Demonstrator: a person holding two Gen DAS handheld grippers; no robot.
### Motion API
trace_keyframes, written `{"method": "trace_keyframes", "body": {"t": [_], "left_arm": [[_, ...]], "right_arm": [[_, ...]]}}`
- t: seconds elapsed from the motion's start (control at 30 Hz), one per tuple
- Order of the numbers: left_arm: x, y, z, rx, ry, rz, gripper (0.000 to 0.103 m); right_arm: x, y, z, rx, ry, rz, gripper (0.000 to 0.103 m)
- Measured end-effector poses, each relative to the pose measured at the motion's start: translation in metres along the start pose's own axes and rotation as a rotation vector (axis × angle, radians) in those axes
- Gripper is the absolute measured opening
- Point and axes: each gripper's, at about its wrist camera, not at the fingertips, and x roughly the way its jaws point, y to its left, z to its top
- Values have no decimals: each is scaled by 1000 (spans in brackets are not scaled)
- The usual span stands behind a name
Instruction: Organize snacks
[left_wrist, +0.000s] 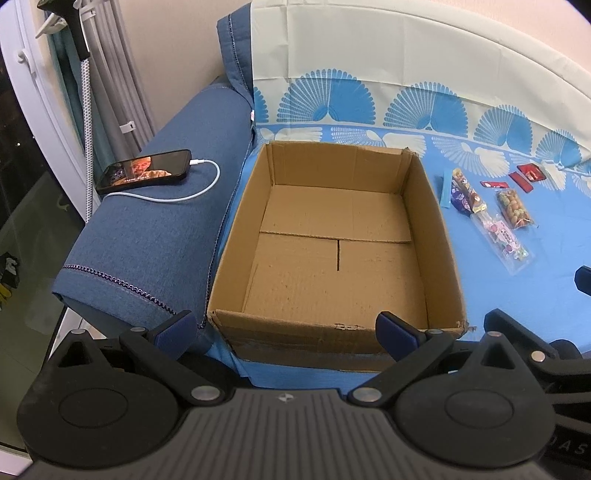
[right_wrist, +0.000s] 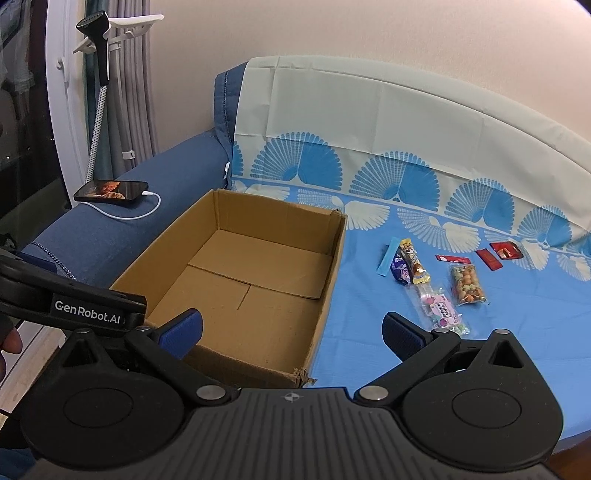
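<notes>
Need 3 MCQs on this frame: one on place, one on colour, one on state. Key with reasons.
1. Where do the snacks lie relative to the cardboard box?
A. inside it
B. to its right on the blue sheet
C. on the armrest

2. What colour is the phone's cable?
A. white
B. black
C. red

3. How is the right gripper?
A. shut on a snack
B. shut, empty
C. open, empty

Key: 1 B, all packets rest on the sheet, box floor bare. 2 A, white cord loops from the phone. 3 C, fingers spread wide with nothing between.

A phone (left_wrist: 144, 171) with a white cable (left_wrist: 192, 184) lies on the blue sofa arm (left_wrist: 147, 240), near a garment steamer (right_wrist: 98, 48).
</notes>
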Motion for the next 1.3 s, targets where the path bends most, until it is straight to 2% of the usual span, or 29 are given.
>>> {"method": "trace_keyframes", "body": {"t": [0.5, 0.9, 1.17, 1.3], "left_arm": [[8, -4, 0, 19, 37, 9, 103], [14, -18, 1, 60, 60, 23, 103], [18, -36, 12, 96, 72, 16, 103], [23, -53, 25, 114, 85, 0, 103]], "right_arm": [[7, -4, -5, -18, -1, -18, 103], [13, -17, -6, 58, 4, -19, 103], [15, -52, -9, 145, -73, -70, 103], [16, -86, -11, 210, -48, -137, 103]]}}
